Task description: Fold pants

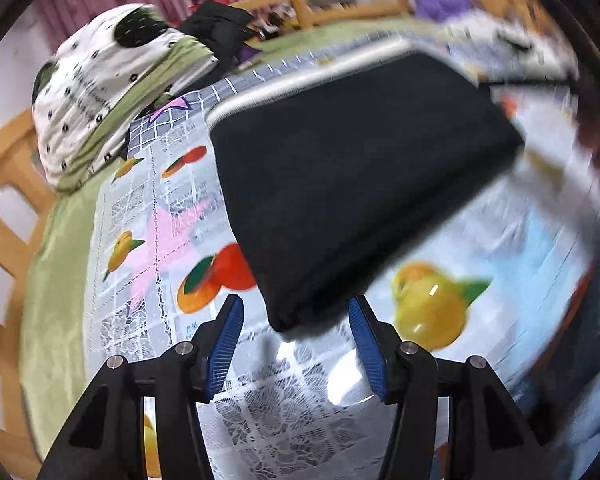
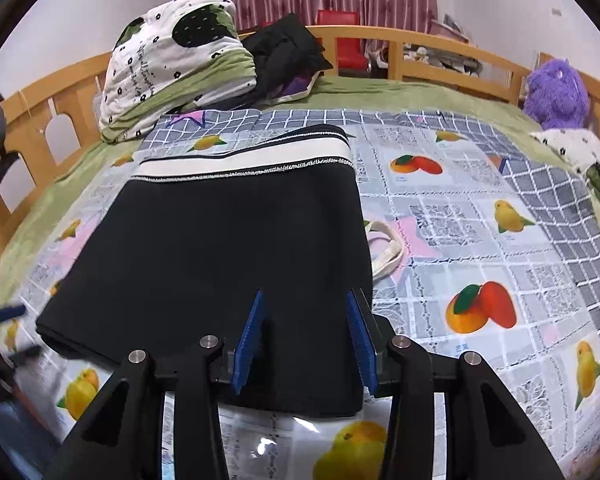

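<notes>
The black folded pants with a white waistband (image 2: 220, 248) lie flat as a rectangular bundle on the fruit-printed plastic tablecloth (image 2: 480, 240) spread over the green bed. The right gripper (image 2: 306, 332) hovers over the bundle's near right corner, its blue-padded fingers (image 2: 252, 336) spread wide with nothing between them. The left gripper (image 1: 296, 336) is likewise wide apart, at the bundle's near corner; that view is smeared, so contact is hard to judge. A white cloth strap (image 2: 388, 252) pokes out beside the pants. Behind sit a folded white-and-green quilt (image 2: 172, 64) and a purple plush toy (image 2: 556, 96).
</notes>
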